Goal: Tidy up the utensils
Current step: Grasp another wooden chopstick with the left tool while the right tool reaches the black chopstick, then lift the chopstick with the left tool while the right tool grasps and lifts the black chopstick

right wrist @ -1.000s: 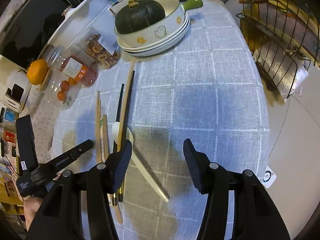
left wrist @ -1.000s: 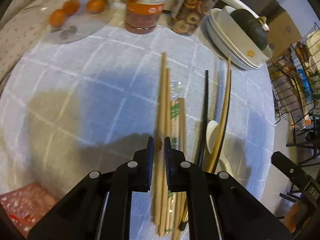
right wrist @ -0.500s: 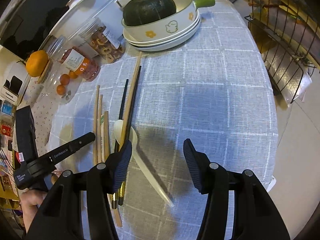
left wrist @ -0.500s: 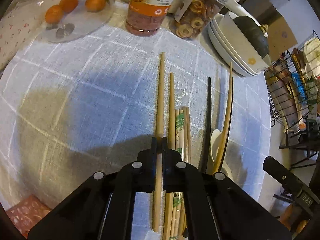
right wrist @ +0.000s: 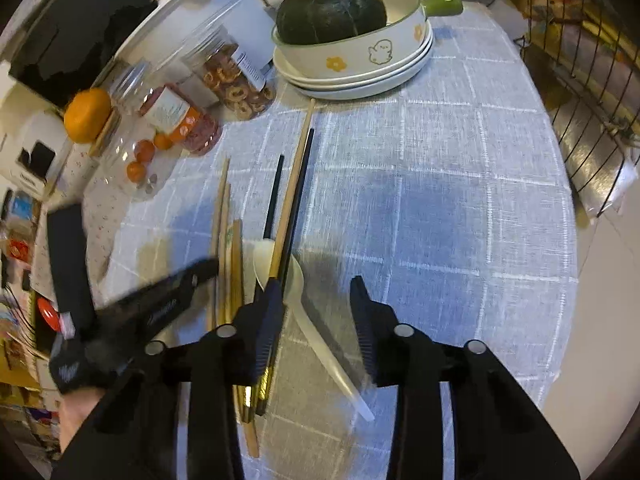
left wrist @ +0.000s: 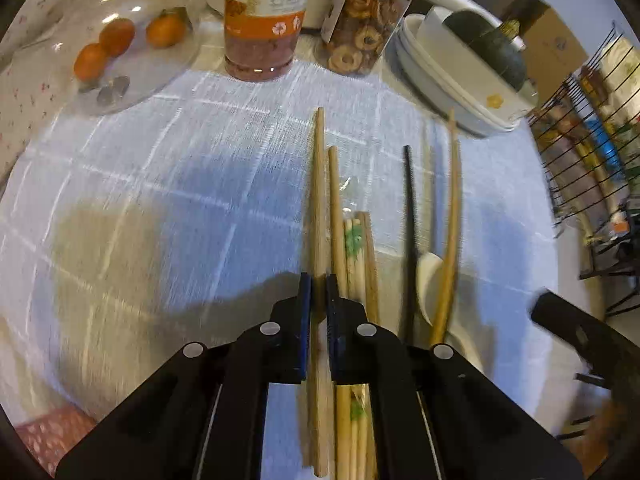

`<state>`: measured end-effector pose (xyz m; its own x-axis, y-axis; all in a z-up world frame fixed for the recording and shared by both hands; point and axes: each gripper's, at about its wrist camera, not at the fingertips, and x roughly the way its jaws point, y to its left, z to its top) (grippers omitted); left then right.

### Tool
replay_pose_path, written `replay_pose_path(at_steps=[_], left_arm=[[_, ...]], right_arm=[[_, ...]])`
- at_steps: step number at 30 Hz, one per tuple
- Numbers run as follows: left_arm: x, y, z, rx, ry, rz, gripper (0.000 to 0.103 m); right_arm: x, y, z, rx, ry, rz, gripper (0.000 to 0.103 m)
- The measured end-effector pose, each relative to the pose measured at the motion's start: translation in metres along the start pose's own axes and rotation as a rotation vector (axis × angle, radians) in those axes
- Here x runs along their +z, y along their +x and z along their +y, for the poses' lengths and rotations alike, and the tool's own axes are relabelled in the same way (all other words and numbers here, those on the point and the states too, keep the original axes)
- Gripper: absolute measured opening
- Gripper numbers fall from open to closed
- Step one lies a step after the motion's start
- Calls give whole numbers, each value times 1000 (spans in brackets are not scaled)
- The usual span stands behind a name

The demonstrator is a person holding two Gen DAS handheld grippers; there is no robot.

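- The left hand-held gripper (left wrist: 318,296) is closed on one long wooden chopstick (left wrist: 319,208), which is gripped near the middle of its length, so little tipping is expected; whether it is lifted off the cloth cannot be told.
- This chopstick is judged light, stiff and smooth. A narrow round stick can roll or turn between flat pads, so a firm, centred hold is advised.
- Just beside it a second wooden chopstick (left wrist: 335,216) is seen, and next a short wrapped pair (left wrist: 357,240) in clear film, probably slippery.
- The right hand-held gripper (right wrist: 316,300) is held wide open over the worktop (right wrist: 440,200), and nothing is gripped by it.
- Near its left finger a white spoon (right wrist: 296,280) is lying, curved and glossy, possibly ceramic and then fragile; the thin handle is the better place to take it.
- Across the spoon bowl, a tan and a black chopstick (right wrist: 292,204) are laid.
- Farther away, a dark squash (right wrist: 332,12) in stacked dishes is seen on the woven checked cloth.
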<state>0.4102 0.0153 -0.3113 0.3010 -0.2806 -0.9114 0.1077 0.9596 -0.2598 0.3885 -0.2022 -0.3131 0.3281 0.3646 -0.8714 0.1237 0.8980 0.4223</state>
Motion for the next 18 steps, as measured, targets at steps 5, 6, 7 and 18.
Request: replay_pose_path(at_steps=[5,6,7,18], left_arm=[[-1,-63,-7,-51,68,-107,6],[0,-71,-12,-58,73,-122,6],[1,-83,-12,-73,74,-138,6],[-37,-163,-25,-163,85,-224,6]], right_arm=[[12,19,-9,55,62,28,30],[12,21,-7,68,65,33,30],[14,24,-5,79,65,37,30],[35,59,-1,133,124,21,23]])
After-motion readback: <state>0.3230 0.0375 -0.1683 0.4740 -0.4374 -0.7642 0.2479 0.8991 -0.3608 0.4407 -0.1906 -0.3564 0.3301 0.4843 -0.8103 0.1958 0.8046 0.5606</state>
